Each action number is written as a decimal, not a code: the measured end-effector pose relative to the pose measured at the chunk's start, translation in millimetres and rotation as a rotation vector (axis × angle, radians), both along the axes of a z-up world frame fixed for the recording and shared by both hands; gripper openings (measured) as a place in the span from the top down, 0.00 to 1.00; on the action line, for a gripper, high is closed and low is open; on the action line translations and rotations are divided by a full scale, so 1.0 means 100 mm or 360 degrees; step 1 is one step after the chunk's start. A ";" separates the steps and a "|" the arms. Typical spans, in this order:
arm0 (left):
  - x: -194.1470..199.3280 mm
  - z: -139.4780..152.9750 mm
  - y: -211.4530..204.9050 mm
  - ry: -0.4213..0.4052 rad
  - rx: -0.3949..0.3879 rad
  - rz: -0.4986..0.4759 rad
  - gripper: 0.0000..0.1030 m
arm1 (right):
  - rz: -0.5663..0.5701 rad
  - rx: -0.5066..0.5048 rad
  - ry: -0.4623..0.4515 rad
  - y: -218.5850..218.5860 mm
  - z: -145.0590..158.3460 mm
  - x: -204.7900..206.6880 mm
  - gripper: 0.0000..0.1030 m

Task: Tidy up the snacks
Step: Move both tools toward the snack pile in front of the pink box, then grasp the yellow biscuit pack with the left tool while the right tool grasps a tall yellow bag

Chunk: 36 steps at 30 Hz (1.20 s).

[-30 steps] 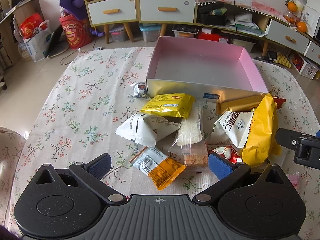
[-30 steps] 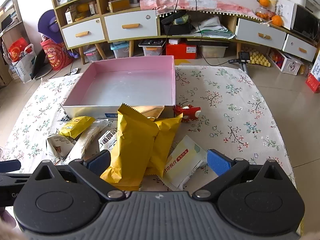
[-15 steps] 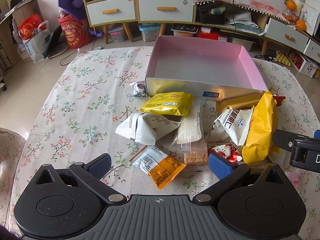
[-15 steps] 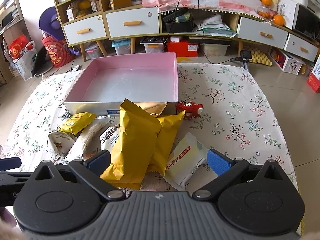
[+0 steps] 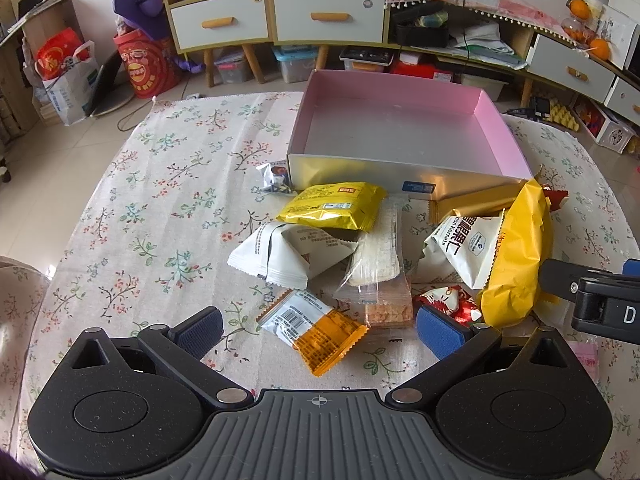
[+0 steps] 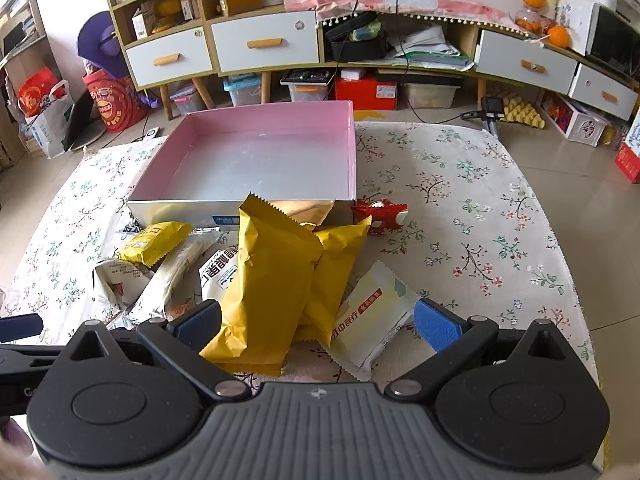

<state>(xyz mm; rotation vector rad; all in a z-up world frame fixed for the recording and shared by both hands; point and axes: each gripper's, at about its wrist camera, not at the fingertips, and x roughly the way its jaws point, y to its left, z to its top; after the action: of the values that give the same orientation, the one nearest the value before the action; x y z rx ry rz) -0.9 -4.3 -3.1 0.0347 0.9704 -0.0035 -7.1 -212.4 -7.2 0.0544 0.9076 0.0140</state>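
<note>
Both grippers have eased slightly nearer the snack pile (image 5: 384, 248) before the empty pink box (image 6: 256, 168), fingers (image 6: 436, 324) apart; better to pinch one packet's edge cleanly than several.

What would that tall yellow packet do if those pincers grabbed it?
The yellow packet looks puffed and creased, so it would probably dent and crinkle rather than stay stiff. Its glossy film may slip between the right gripper's open fingers. It leans on another yellow packet, so lifting it could shift that one too.
</note>
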 end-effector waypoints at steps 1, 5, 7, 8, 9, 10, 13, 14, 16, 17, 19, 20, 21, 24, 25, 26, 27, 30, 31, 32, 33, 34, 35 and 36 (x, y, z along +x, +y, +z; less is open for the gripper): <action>0.00 0.00 0.00 0.0013 0.0009 0.0001 0.00 | 0.0001 -0.0001 0.0002 0.00 0.00 0.00 0.00; 0.03 -0.03 0.02 0.0065 0.0018 0.0012 0.00 | -0.0006 0.0004 0.0018 -0.01 -0.02 0.03 0.00; 0.05 -0.04 0.01 0.0069 0.0046 0.0020 0.00 | -0.0013 0.0017 0.0025 -0.02 -0.03 0.05 0.00; 0.06 -0.05 0.01 0.0064 0.0057 0.0022 0.00 | -0.0017 0.0023 0.0030 -0.02 -0.03 0.06 0.00; 0.07 -0.05 0.01 0.0069 0.0048 0.0021 0.00 | -0.0020 0.0030 0.0037 -0.02 -0.04 0.07 0.00; 0.07 -0.05 0.02 0.0043 0.0025 0.0020 0.00 | -0.0020 0.0038 0.0042 -0.03 -0.04 0.08 0.00; 0.10 -0.07 0.02 0.0064 0.0049 0.0021 0.00 | -0.0021 0.0067 0.0049 -0.05 -0.04 0.11 0.00; 0.11 -0.07 0.03 0.0050 0.0038 0.0017 0.00 | -0.0022 0.0073 0.0049 -0.06 -0.05 0.11 0.00; 0.13 -0.08 0.06 0.0034 0.0021 0.0008 0.00 | -0.0021 0.0080 0.0053 -0.08 -0.05 0.14 0.00; 0.15 -0.08 0.08 0.0027 0.0013 0.0002 0.00 | -0.0018 0.0086 0.0053 -0.08 -0.06 0.15 0.01; 0.19 -0.09 0.13 0.0010 -0.0037 -0.0016 0.00 | -0.0015 0.0105 0.0062 -0.10 -0.07 0.18 0.06; 0.23 -0.11 0.17 0.0010 -0.0072 -0.0024 0.00 | -0.0011 0.0142 0.0069 -0.12 -0.08 0.20 0.07; 0.26 -0.12 0.20 0.0020 -0.0097 -0.0033 0.00 | -0.0014 0.0189 0.0076 -0.15 -0.09 0.21 0.11; 0.36 -0.20 0.29 0.0030 -0.0139 -0.0068 0.01 | -0.0030 0.0327 0.0113 -0.21 -0.11 0.26 0.17; 0.38 -0.22 0.31 0.0049 -0.0159 -0.0082 0.01 | -0.0033 0.0371 0.0120 -0.23 -0.12 0.27 0.19; 0.40 -0.24 0.33 0.0061 -0.0194 -0.0105 0.01 | -0.0034 0.0407 0.0124 -0.24 -0.13 0.28 0.20; 0.42 -0.25 0.36 0.0071 -0.0235 -0.0129 0.02 | -0.0031 0.0440 0.0126 -0.25 -0.14 0.28 0.20; 0.45 -0.23 0.40 0.0038 -0.0312 -0.0184 0.02 | -0.0029 0.0518 0.0147 -0.26 -0.17 0.30 0.26; 0.45 -0.22 0.41 0.0026 -0.0330 -0.0196 0.02 | -0.0030 0.0547 0.0158 -0.26 -0.19 0.31 0.28; 0.46 -0.20 0.42 0.0008 -0.0343 -0.0211 0.03 | -0.0033 0.0572 0.0168 -0.27 -0.20 0.32 0.29; 0.46 -0.19 0.42 -0.0009 -0.0353 -0.0224 0.04 | -0.0038 0.0598 0.0178 -0.28 -0.20 0.32 0.30; 0.47 -0.18 0.44 -0.0002 -0.0373 -0.0231 0.04 | -0.0045 0.0618 0.0184 -0.28 -0.21 0.32 0.31; 0.48 -0.18 0.45 -0.0021 -0.0385 -0.0241 0.04 | -0.0048 0.0638 0.0189 -0.29 -0.21 0.31 0.32; 0.49 -0.17 0.45 -0.0046 -0.0381 -0.0252 0.05 | -0.0050 0.0660 0.0192 -0.29 -0.21 0.31 0.33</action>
<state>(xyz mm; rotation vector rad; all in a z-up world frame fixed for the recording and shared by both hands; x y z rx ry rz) 48.6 40.8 -20.2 -0.1087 0.9311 -0.2639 24.1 -241.2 -28.1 0.4592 1.0130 0.1716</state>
